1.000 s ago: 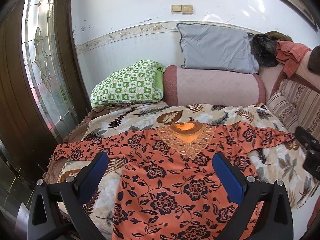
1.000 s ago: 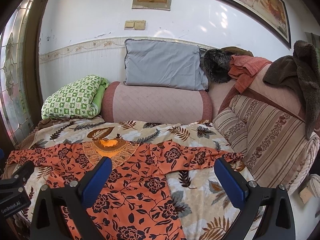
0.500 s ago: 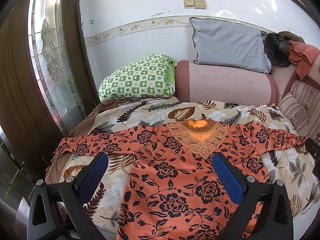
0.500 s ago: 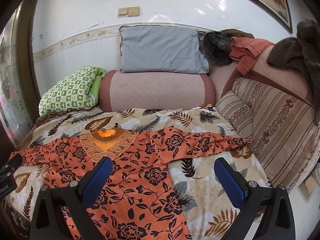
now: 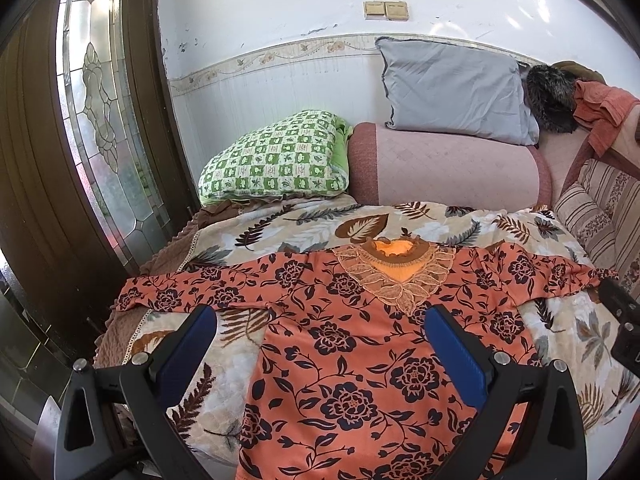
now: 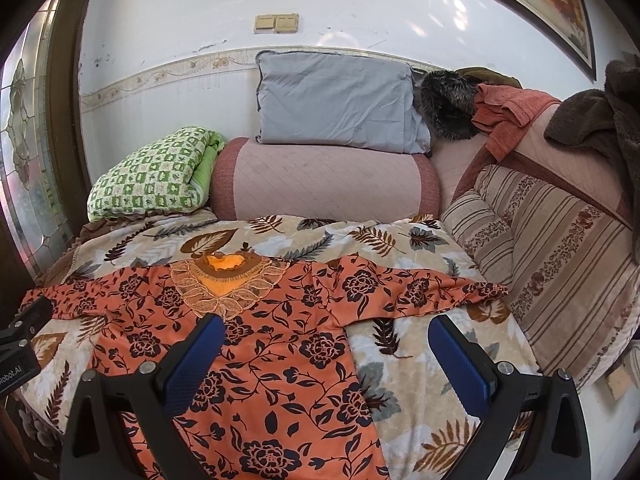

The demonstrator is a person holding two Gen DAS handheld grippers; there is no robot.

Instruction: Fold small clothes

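orange flowered dress [image 5: 352, 344] flat on leaf-print blanket [image 5: 280, 228], sleeves spread toward both side edges, neckline toward far edge. left gripper [image 5: 320, 344] and right gripper [image 6: 326, 354] above it, jaws apart, empty. step: pre-fold approach. next, judged: pinch sleeve ends, fold inward.

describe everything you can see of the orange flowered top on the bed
The orange top is a thin, soft-looking fabric printed with dark flowers and vines. It lies flat and unfolded, front up, on the leaf-patterned blanket, neckline toward the pillows. A tan lace yoke surrounds the neck opening and ends in a point. Both long sleeves are spread out sideways. Its hem runs out of view. Both grippers, left and right, hover open above it, not touching.
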